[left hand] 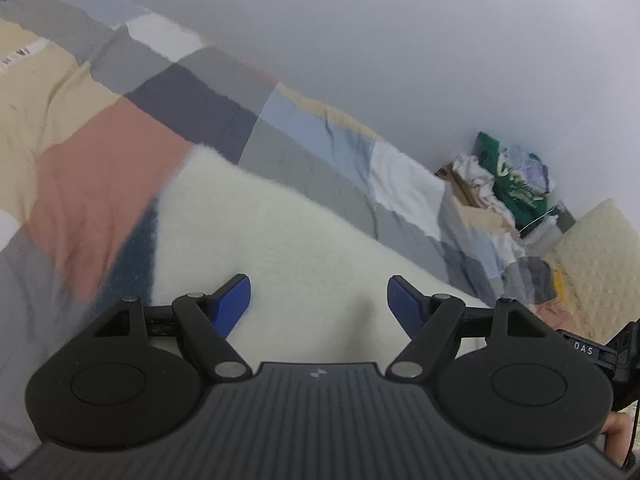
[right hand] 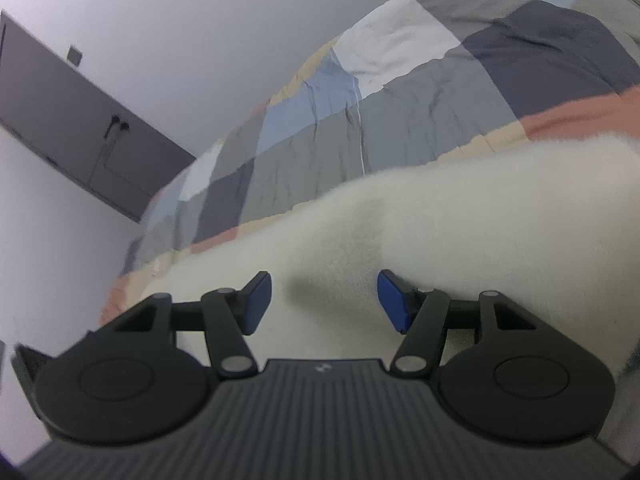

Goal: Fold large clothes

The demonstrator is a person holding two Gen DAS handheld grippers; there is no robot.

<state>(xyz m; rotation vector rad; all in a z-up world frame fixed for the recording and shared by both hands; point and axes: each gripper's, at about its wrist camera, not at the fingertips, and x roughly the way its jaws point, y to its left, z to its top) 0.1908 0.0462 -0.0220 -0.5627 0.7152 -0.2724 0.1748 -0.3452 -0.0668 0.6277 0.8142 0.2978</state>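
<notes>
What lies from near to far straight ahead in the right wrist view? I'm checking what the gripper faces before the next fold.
Right gripper, jaws open with nothing between them → white fleecy garment → patchwork bedcover → pale wall.

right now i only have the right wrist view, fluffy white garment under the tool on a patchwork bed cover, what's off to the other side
Observer: The left wrist view shows a pile of clothes with a green printed garment on top, against the wall beyond the patchwork bed cover.
Operator: anything next to that pile
Observer: A cream textured pillow lies right of it in that view.
Operator: is the left tool gripping the white garment
Observer: No. The left tool is open over the fluffy white garment, nothing pinched between its blue pads.
</notes>
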